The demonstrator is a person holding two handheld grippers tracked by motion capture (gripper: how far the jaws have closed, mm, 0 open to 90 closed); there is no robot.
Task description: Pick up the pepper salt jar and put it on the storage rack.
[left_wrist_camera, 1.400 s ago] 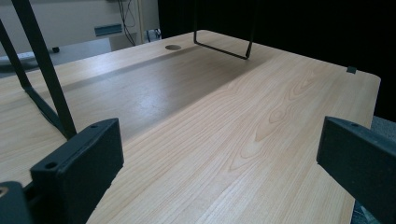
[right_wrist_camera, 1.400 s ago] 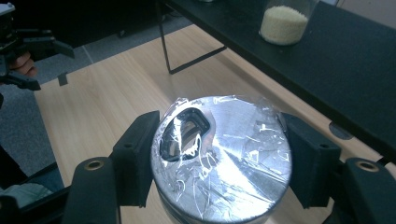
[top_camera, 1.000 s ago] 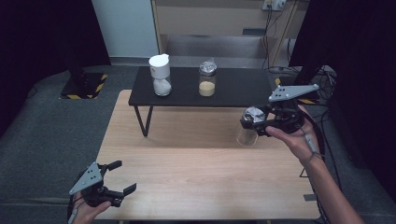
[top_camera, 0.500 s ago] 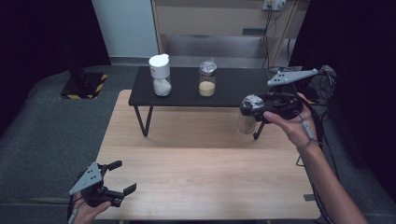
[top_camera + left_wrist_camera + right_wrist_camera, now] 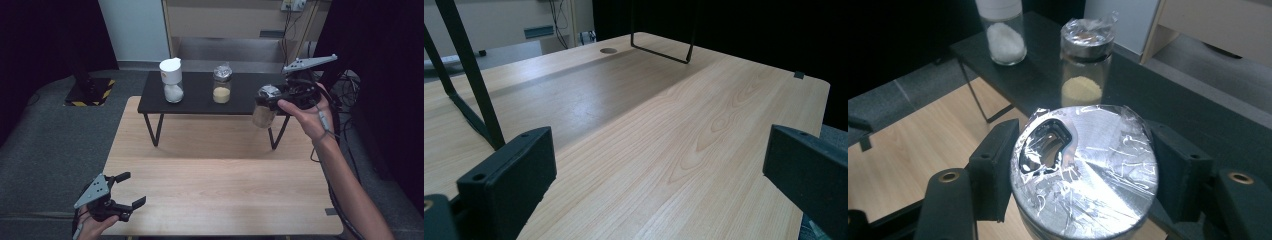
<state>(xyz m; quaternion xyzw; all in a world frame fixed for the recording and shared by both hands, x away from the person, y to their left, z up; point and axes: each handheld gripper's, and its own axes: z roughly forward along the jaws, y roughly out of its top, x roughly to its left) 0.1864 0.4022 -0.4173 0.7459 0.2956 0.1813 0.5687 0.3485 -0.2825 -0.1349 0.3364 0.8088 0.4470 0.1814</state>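
We saw the jar [image 5: 263, 107] in our right gripper [image 5: 274, 98] standing roughly upright, long axis vertical, its film-wrapped metal lid [image 5: 1083, 167] facing up, lifted clear of the wooden table [image 5: 220, 185] just off the right end of the black side table [image 5: 200, 97]. The jaws pinched it on both sides below the lid; it held a pale powder. Our left gripper [image 5: 127, 189] rested at the near left corner, fingers [image 5: 506, 175] spread wide with bare wood between them. On the side table stood a white-lidded jar [image 5: 171, 80] of white grains and a foil-capped jar [image 5: 222, 84] of yellow powder.
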